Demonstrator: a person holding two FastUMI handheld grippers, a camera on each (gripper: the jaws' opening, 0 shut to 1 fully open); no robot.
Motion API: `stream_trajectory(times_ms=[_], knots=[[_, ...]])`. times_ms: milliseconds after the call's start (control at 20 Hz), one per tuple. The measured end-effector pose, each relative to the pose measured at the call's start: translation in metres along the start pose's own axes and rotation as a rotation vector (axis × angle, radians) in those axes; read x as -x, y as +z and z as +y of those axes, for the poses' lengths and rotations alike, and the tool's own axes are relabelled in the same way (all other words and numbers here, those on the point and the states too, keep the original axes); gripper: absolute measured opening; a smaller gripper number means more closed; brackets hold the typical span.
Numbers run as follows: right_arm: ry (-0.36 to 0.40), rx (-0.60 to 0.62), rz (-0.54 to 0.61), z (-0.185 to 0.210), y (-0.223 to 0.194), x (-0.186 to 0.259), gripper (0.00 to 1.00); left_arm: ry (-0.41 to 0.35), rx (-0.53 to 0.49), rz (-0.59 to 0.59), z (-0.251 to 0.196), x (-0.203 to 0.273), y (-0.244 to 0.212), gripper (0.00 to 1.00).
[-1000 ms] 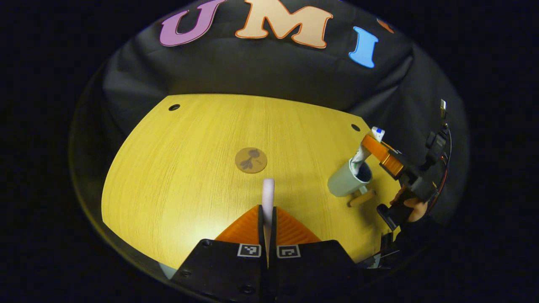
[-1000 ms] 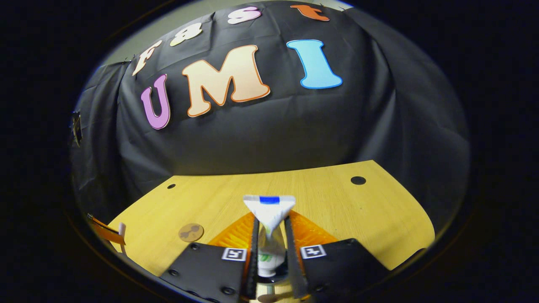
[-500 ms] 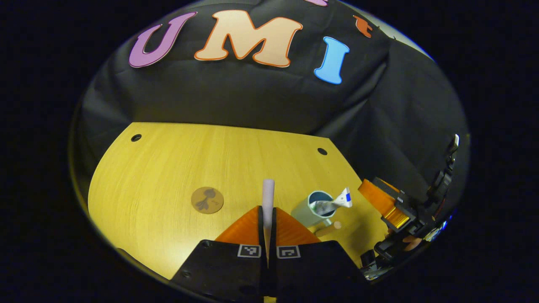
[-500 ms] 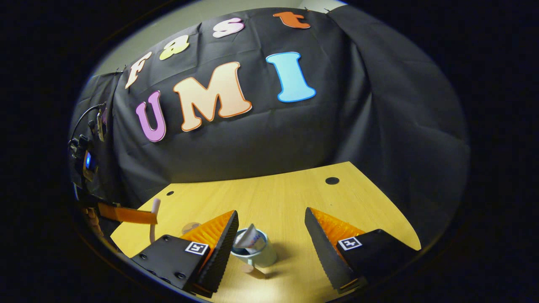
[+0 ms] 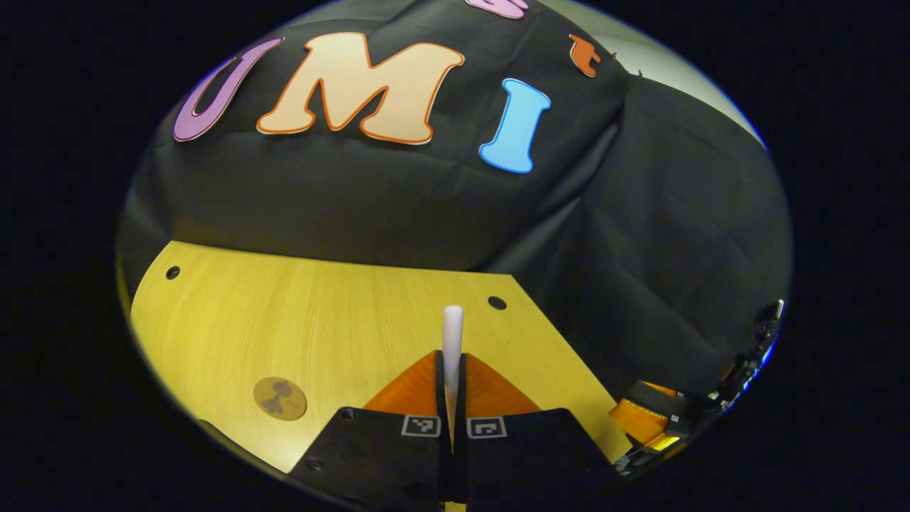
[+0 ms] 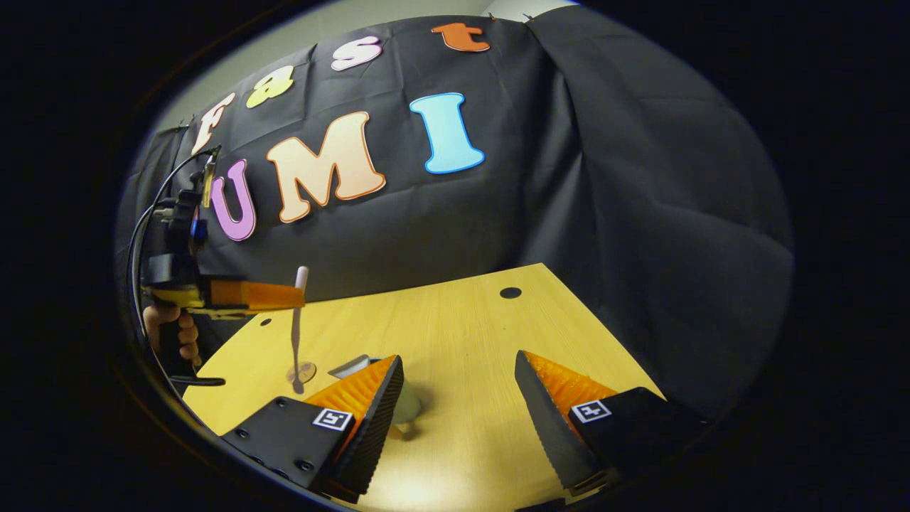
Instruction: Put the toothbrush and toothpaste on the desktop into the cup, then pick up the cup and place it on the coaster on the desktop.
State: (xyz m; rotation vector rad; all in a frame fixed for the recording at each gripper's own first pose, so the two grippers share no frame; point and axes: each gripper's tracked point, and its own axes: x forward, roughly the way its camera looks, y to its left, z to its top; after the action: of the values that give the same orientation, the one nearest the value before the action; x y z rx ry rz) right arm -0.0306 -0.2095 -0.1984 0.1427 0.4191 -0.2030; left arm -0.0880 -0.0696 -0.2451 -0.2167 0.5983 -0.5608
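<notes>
The toothbrush [image 5: 453,334] is pinched between the closed fingers of the left gripper [image 5: 452,384], its pale handle end sticking up past the fingertips in the left gripper view. In the right gripper view the same toothbrush [image 6: 298,320] hangs upright from that left gripper [image 6: 284,294], held above the desk [image 6: 462,334], with a hand [image 6: 170,323] on the grip behind it; the lower end is thin and hard to make out, and whether it has bristles there cannot be told.

The cup [image 6: 405,405] sits on the desk just beside the right gripper's near finger, which hides most of it; a pale sliver of its wall shows. A light flat edge [image 6: 352,366] above that finger may be the toothpaste, but it is too covered to be sure.

The right gripper [image 6: 458,398] stands wide open with nothing between its fingers. At the lower right edge of the left gripper view, part of it [image 5: 650,419] is cut off.

The coaster [image 5: 280,398] lies flat on the desk [image 5: 320,320], left of the left gripper, apart from the cup. In the right gripper view the coaster [image 6: 302,372] shows small behind the toothbrush.
</notes>
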Motion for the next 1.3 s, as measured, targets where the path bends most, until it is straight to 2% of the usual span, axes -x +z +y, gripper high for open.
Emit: stream_trajectory(times_ms=[200, 450, 600, 850, 1300], knots=[[-0.004, -0.003, 0.030, -0.010, -0.010, 0.009, 0.96, -0.050, -0.037, -0.047, -0.016, -0.032, 0.013, 0.00], [-0.023, 0.005, 0.052, -0.021, -0.014, 0.015, 0.95, -0.050, 0.012, -0.036, -0.013, -0.058, -0.007, 0.00], [-0.034, 0.005, 0.063, -0.029, -0.015, 0.015, 0.95, -0.037, 0.002, -0.021, -0.011, -0.063, -0.021, 0.00], [-0.013, 0.001, 0.058, -0.023, -0.007, 0.007, 0.95, -0.014, -0.027, -0.036, -0.014, -0.047, -0.034, 0.00], [0.097, 0.012, 0.121, 0.013, -0.014, -0.022, 0.95, 0.035, -0.085, -0.060, -0.023, -0.005, -0.049, 0.01]])
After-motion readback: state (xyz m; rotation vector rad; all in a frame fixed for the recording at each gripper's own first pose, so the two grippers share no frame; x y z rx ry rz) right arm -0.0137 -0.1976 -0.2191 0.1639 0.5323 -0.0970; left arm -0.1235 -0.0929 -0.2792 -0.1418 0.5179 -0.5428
